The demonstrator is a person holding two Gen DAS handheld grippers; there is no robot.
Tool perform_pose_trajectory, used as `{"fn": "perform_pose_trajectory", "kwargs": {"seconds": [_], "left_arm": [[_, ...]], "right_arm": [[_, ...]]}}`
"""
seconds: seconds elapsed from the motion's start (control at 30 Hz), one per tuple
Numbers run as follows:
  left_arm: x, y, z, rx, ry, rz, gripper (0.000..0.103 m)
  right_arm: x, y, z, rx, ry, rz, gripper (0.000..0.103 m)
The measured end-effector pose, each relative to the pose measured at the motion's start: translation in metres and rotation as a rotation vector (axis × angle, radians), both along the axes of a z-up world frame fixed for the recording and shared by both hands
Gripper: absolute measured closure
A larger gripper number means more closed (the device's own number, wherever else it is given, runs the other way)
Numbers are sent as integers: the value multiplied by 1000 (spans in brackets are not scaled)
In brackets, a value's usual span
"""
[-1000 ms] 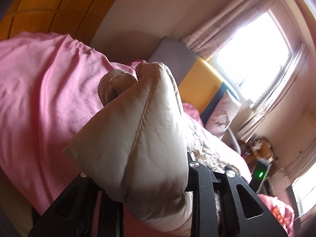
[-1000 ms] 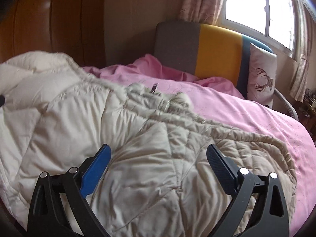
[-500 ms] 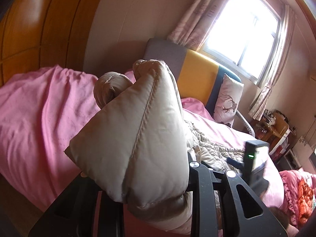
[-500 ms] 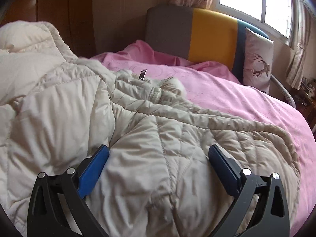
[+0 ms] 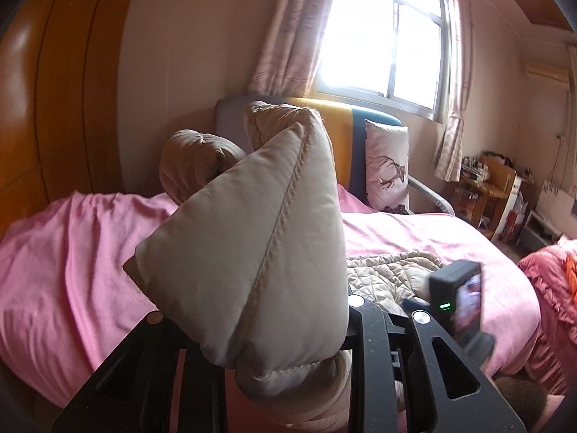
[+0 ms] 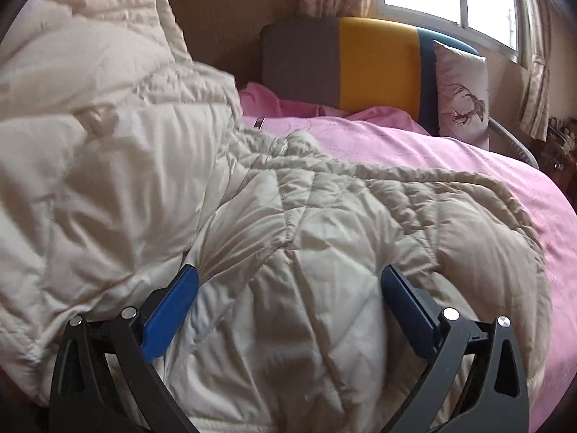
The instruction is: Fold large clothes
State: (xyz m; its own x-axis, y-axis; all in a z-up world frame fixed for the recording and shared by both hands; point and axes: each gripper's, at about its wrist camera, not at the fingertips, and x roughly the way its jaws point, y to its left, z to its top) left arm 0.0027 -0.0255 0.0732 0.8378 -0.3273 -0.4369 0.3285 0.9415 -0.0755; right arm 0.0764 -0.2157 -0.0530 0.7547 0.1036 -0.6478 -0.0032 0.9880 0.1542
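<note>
Beige quilted puffer coat [image 5: 259, 238] fills centre of left wrist view, a thick bunched fold sticking up out of the left gripper [image 5: 274, 357]. Jaws clamped on that fold, padding bulging above and below them. Pink bedspread [image 5: 65, 259] spreads across left and right of frame behind it. More coat lies flat on the bed at centre right. Right gripper's camera body [image 5: 459, 303], green light on, sits at lower right just above the left gripper frame. Window [image 5: 382, 32] upper centre, deer-print pillow [image 5: 387, 166] against the grey-yellow-blue headboard [image 5: 230, 115].

Right wrist view: coat [image 6: 288, 252] covers most of frame, one part heaped high at upper left, rest lying flat on the pink bedspread [image 6: 450, 158] toward right. Right gripper [image 6: 288, 285] at bottom, blue-padded fingers [image 6: 169, 310] spread wide, pressed down onto the coat surface with quilted fabric between them, not pinched. Headboard [image 6: 375, 61] and pillow [image 6: 461, 97] upper right.
</note>
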Motion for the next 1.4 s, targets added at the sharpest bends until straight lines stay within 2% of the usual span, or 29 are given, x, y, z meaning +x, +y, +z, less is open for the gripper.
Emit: {"fn": "perform_pose_trajectory", "kwargs": {"seconds": [0.1, 0.2, 0.33, 0.43, 0.53, 0.6, 0.7, 0.83, 0.9, 1.03, 1.1, 1.17, 1.23, 1.3, 1.4], "left_arm": [[-1, -16, 1, 41, -25, -33, 78], [-4, -33, 0, 88, -58, -76, 78], [-5, -57, -8, 147, -77, -141, 78], [-8, -80, -16, 186, -81, -204, 75], [-10, -103, -29, 237, -90, -265, 75], [-9, -122, -41, 280, -91, -306, 72], [-10, -145, -58, 339, -99, -342, 72], [-16, -170, -86, 417, -128, -394, 70], [-21, -181, -98, 453, -143, -423, 66], [-28, -199, -124, 515, -170, -489, 56], [-31, -204, -133, 542, -183, -511, 52], [-32, -206, -138, 543, -187, -531, 47], [-31, -202, -137, 527, -181, -550, 44], [-29, -198, -134, 493, -163, -575, 37], [-25, -182, -125, 423, -132, -630, 29]], "right_arm": [[-26, -32, 17, 35, -38, -87, 2], [-47, -60, 23, 49, -40, -175, 2], [-64, -92, 10, 47, 41, -309, 2], [-72, -115, -10, 141, 117, -353, 2], [-88, -131, -23, 284, 139, -362, 2], [-97, -139, -23, 342, 129, -371, 2], [-117, -151, -9, 359, 74, -410, 2], [-150, -180, 23, 405, -30, -499, 2], [-158, -187, 48, 408, -83, -480, 2], [-148, -170, 105, 332, -173, -347, 2], [-130, -149, 132, 236, -206, -254, 2], [-105, -122, 145, 98, -200, -156, 2], [-76, -97, 143, -38, -159, -68, 2], [-51, -77, 132, -109, -92, -22, 2], [-25, -65, 106, -226, -5, -46, 3]]}}
